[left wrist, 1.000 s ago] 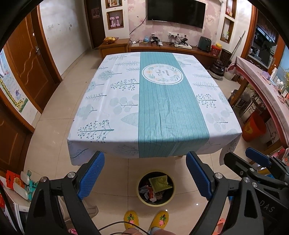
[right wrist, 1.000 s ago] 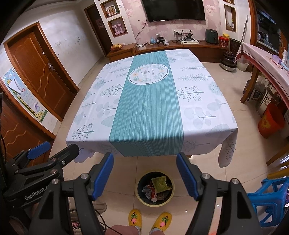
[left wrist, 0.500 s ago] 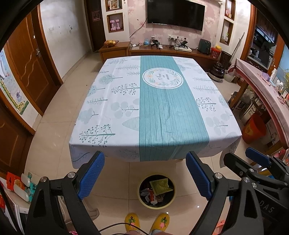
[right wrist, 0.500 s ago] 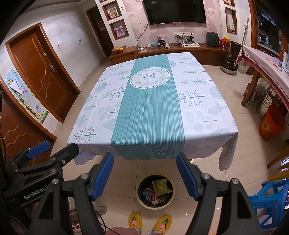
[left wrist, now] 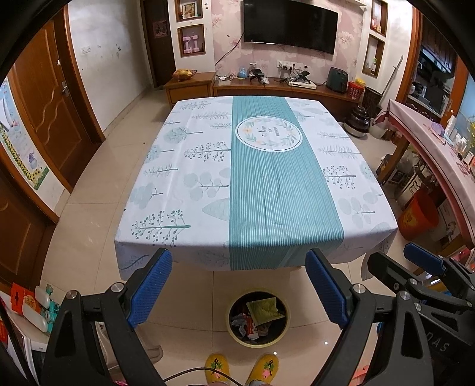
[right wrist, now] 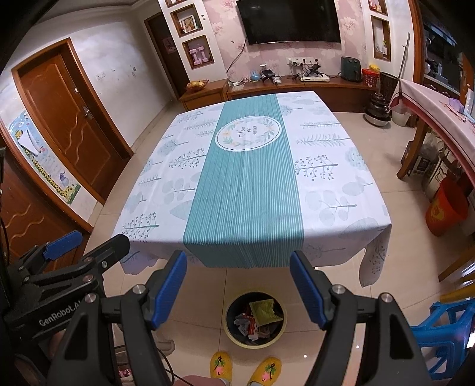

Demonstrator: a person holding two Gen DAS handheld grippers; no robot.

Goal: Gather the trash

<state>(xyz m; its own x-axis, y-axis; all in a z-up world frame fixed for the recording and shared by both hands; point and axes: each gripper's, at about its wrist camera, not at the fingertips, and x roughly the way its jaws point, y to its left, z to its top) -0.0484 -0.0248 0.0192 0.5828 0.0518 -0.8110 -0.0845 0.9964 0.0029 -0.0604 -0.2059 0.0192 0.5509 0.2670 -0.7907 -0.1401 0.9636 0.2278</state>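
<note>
Both wrist views are looking down and forward over a desk (left wrist: 178, 166) that is wearing a white leaf-print tablecloth (left wrist: 184, 190) with a teal striped band (left wrist: 276, 202) running along its middle. The left gripper (left wrist: 239, 291) is hanging just off the near edge of the desk with its blue-padded jaws standing wide apart and nothing between them. The right gripper (right wrist: 238, 289) is sitting beside it in the same pose, jaws likewise spread wide and holding nothing; in each view the other gripper is showing at the frame's side.

On the tiled floor (left wrist: 89, 237), just in front of the near desk edge, a round trash bin (left wrist: 257, 341) with a yellow rim is standing upright. The trash (left wrist: 252, 322) is lying inside it: crumpled wrappers and a yellow-green packet (left wrist: 264, 308) are resting on top of the pile. In both views the bin is appearing below and between the spread fingers, apart from them. Two yellow slippers (right wrist: 246, 368) on the person's feet are standing just beside the bin at the bottom edge.

An orange bucket (left wrist: 417, 213) is sitting on the floor to the right of the desk, and a blue plastic stool (right wrist: 445, 332) is showing at the lower right of the right wrist view. A television (left wrist: 289, 25) is hanging on the far wall above a low wooden cabinet (left wrist: 190, 89).
</note>
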